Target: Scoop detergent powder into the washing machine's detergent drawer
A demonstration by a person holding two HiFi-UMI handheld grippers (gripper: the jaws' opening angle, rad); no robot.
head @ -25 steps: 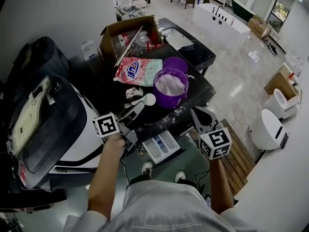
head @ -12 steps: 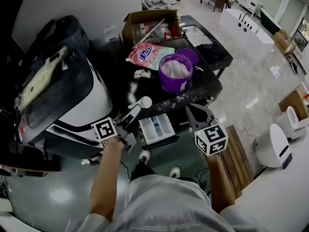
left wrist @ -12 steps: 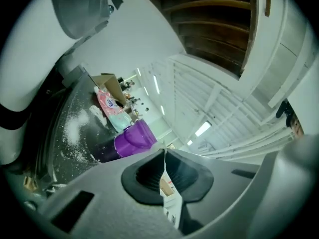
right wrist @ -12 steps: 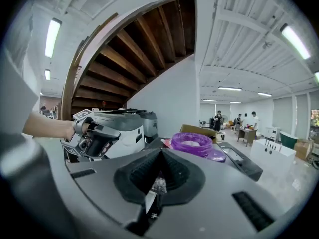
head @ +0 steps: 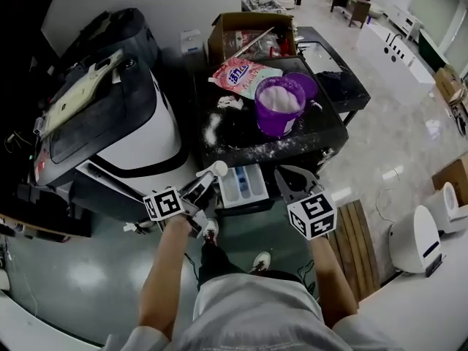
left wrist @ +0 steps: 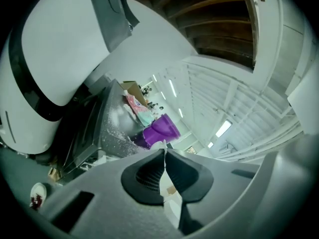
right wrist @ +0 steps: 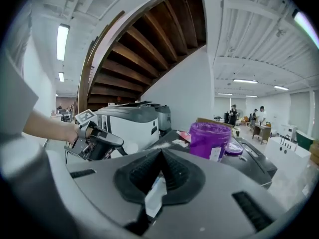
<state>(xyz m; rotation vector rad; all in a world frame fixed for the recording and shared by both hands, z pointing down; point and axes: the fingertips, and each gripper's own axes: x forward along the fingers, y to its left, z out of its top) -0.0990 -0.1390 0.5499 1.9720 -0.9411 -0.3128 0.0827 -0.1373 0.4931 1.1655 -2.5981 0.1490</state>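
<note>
In the head view, a white scoop (head: 216, 170) is pinched by its handle in the left gripper (head: 202, 188). In the left gripper view the jaws of this gripper (left wrist: 164, 151) are seen pressed onto a thin white strip of that handle. The scoop's bowl is held just beside the left edge of the detergent drawer (head: 241, 186), which stands pulled out below the front edge of the black table (head: 241, 141). Whether powder lies in the bowl cannot be told.

The right gripper (head: 282, 174) is held just right of the drawer. In the right gripper view its jaws (right wrist: 160, 151) are seen pressed together with nothing between them.

On the table, a purple tub (head: 278, 107) filled with white powder is seen, with its purple lid (head: 305, 84) lying just behind it. A pink and teal detergent bag (head: 245, 75) lies flat to the tub's left. Behind the bag an open cardboard box (head: 245, 31) is set at the table's far edge. Spilled white powder (head: 213, 128) is scattered over the table's top near the tub. A white and black washing machine (head: 110, 123) is placed to the left of the table.

In the right gripper view, the tub (right wrist: 209, 138) is seen ahead and to the right, and the left gripper (right wrist: 94, 143) ahead and to the left.
</note>
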